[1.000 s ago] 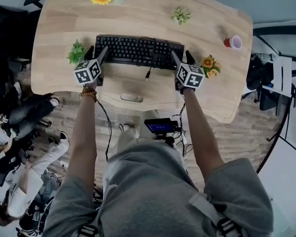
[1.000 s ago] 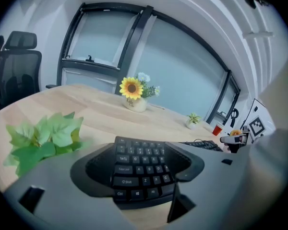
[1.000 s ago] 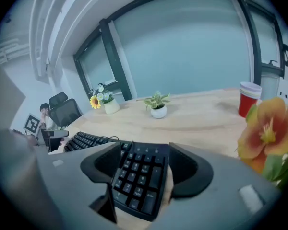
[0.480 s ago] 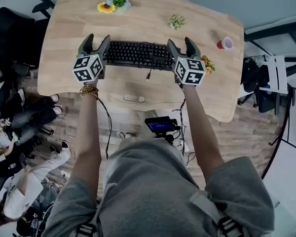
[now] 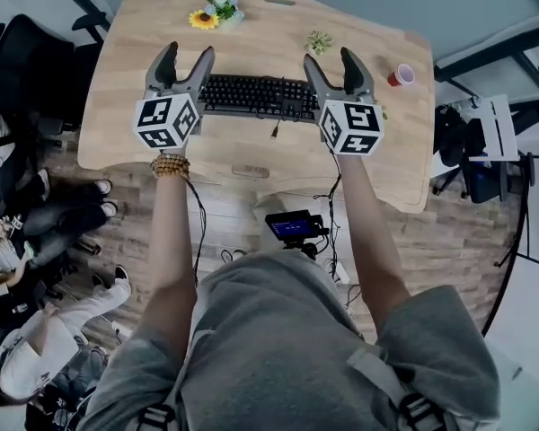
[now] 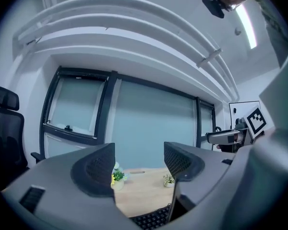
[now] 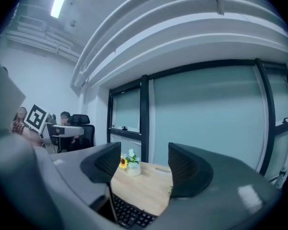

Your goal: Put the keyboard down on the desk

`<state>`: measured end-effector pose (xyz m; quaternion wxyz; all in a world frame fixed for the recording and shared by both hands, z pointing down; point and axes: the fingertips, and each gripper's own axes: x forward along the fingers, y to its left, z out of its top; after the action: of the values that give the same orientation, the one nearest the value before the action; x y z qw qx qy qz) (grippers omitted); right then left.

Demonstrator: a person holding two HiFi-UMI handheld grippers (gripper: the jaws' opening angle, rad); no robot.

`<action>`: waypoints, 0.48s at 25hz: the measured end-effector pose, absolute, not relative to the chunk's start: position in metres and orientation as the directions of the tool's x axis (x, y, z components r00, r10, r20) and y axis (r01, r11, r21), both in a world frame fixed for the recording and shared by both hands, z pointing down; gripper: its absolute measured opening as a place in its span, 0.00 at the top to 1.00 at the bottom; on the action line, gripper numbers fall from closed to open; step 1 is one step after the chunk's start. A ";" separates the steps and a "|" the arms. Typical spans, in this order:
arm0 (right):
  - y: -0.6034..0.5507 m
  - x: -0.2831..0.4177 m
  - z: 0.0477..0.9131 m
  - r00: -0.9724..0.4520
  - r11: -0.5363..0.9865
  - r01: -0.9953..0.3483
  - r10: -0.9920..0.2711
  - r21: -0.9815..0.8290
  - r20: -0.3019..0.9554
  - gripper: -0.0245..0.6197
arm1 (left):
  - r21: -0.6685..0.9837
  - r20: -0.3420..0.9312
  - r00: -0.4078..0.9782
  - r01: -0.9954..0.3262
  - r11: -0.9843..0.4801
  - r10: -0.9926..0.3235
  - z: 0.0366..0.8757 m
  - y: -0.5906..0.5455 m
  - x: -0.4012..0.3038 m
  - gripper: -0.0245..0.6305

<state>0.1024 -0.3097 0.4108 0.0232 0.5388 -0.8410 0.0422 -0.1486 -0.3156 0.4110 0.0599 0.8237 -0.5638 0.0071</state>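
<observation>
While left gripper (image 5: 188, 52) and right gripper (image 5: 330, 57) gape empty, keyboard (image 5: 251, 95) on desk (image 5: 260, 36), lengthwise left-right.

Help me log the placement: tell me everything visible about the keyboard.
The keyboard is black, full-width, with dark keys in rows, seemingly plastic. It lies flat on the wooden desk, long side across it, a short dark cable trailing from its near edge. The left gripper and right gripper hover open at its ends, holding nothing.

— Where can I pass?
— Along the counter's (image 5: 251, 155) bare near strip, before the keyboard (image 5: 251, 95). Behind it stand a flower pot (image 5: 214, 12) and a small plant (image 5: 319, 40); a red cup (image 5: 400, 75) sits to my right.
</observation>
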 end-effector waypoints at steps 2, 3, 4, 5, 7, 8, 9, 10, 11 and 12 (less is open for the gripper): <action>-0.291 0.096 0.392 -0.425 0.424 -0.905 -0.904 -0.032 0.049 0.47 | 0.075 0.046 0.370 -0.927 -0.366 -0.928 0.393 -0.300 -0.147 0.49; -0.281 0.092 0.384 -0.428 0.428 -0.904 -0.903 -0.024 0.033 0.47 | 0.067 0.032 0.370 -0.928 -0.367 -0.929 0.384 -0.293 -0.147 0.49; -0.272 0.088 0.376 -0.433 0.433 -0.901 -0.901 -0.014 0.018 0.47 | 0.056 0.019 0.369 -0.928 -0.367 -0.929 0.376 -0.285 -0.148 0.49; -0.263 0.084 0.368 -0.438 0.438 -0.899 -0.899 -0.006 0.004 0.47 | 0.042 0.005 0.368 -0.929 -0.368 -0.930 0.367 -0.277 -0.149 0.49; -0.244 0.075 0.354 -0.449 0.449 -0.893 -0.893 0.009 -0.025 0.48 | 0.012 -0.019 0.366 -0.930 -0.367 -0.930 0.352 -0.261 -0.150 0.49; -0.234 0.071 0.348 -0.454 0.454 -0.891 -0.890 0.017 -0.037 0.48 | -0.004 -0.029 0.365 -0.931 -0.365 -0.931 0.345 -0.252 -0.151 0.49; -0.224 0.067 0.342 -0.460 0.459 -0.888 -0.887 0.027 -0.049 0.48 | -0.020 -0.039 0.363 -0.932 -0.362 -0.931 0.339 -0.242 -0.151 0.49; -0.214 0.063 0.337 -0.466 0.465 -0.885 -0.883 0.037 -0.060 0.49 | -0.033 -0.051 0.361 -0.932 -0.360 -0.931 0.334 -0.232 -0.151 0.49; -0.203 0.059 0.332 -0.472 0.470 -0.881 -0.879 0.043 -0.071 0.49 | -0.045 -0.064 0.362 -0.932 -0.359 -0.930 0.329 -0.221 -0.151 0.50; -0.193 0.055 0.328 -0.477 0.475 -0.879 -0.875 0.047 -0.083 0.49 | -0.054 -0.077 0.363 -0.931 -0.360 -0.929 0.325 -0.209 -0.150 0.51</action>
<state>0.0551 -0.1931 0.3281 -0.0234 0.5109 -0.8583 -0.0414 -0.1500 -0.2086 0.3248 -0.0443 0.8244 -0.5641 -0.0167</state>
